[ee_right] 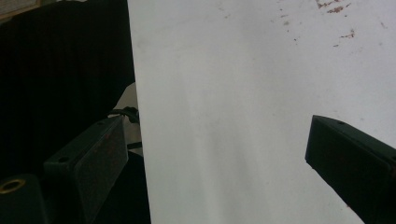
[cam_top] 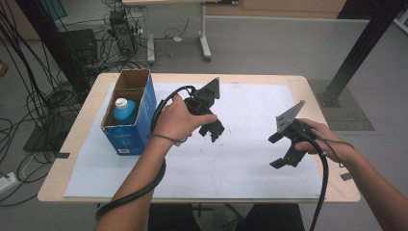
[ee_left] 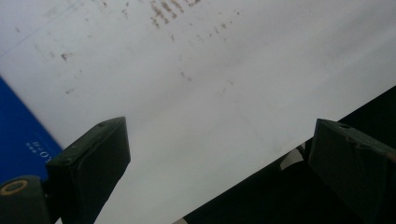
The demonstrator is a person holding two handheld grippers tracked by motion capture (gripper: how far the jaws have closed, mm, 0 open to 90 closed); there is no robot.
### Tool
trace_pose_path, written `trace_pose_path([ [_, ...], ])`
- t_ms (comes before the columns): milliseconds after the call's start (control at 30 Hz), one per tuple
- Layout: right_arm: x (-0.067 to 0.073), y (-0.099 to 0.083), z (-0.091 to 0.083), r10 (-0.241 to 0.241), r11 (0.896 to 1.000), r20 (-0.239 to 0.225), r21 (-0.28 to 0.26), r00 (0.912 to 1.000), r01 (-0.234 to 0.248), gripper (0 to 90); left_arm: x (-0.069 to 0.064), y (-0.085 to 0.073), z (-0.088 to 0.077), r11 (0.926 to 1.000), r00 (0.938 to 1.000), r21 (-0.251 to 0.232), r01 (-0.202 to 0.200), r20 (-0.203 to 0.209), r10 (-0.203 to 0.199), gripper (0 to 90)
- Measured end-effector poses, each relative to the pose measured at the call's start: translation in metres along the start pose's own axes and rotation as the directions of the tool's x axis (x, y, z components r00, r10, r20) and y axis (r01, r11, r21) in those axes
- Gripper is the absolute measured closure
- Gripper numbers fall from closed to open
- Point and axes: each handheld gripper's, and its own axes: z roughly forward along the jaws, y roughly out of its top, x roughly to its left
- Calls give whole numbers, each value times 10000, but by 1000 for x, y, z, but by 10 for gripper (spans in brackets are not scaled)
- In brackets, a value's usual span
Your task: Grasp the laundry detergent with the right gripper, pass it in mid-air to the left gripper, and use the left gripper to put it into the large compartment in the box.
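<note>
the left gripper [cam_top: 215, 131] is held above the white sheet [cam_top: 250, 120], just beside the blue box [cam_top: 131, 126], jaws spread wide and nothing between them. the right gripper [cam_top: 281, 150] hangs well apart over the sheet's right half, jaws likewise wide and empty. in the box, a bottle [cam_top: 124, 110] with a white cap is seen standing upright in the nearer compartment; the far compartment looks empty.

judging by the layout, the bottle is the thing to be fetched, and the left gripper is nearest. the reach is best made from above, jaws kept wide until the cap is straddled, since the cardboard walls sit close round the bottle. the divider and the near wall are to be cleared, not clipped. the box is light, so a straight vertical lift is advised, or it may be dragged along. the right gripper could be brought in to steady the box rim.
</note>
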Motion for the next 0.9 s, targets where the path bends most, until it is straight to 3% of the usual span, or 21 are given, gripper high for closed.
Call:
trace_pose_path([
  [267, -1, -5, 0, 122, 9999, 15, 89, 9999, -122, 57, -2, 2, 9, 10000, 9999, 80, -38, 163, 37, 58],
  [900, 3, -6, -2, 137, 9999, 139, -59, 9998, -136, 56, -1, 0, 10, 10000, 9996, 47, 39, 295, -40, 58],
])
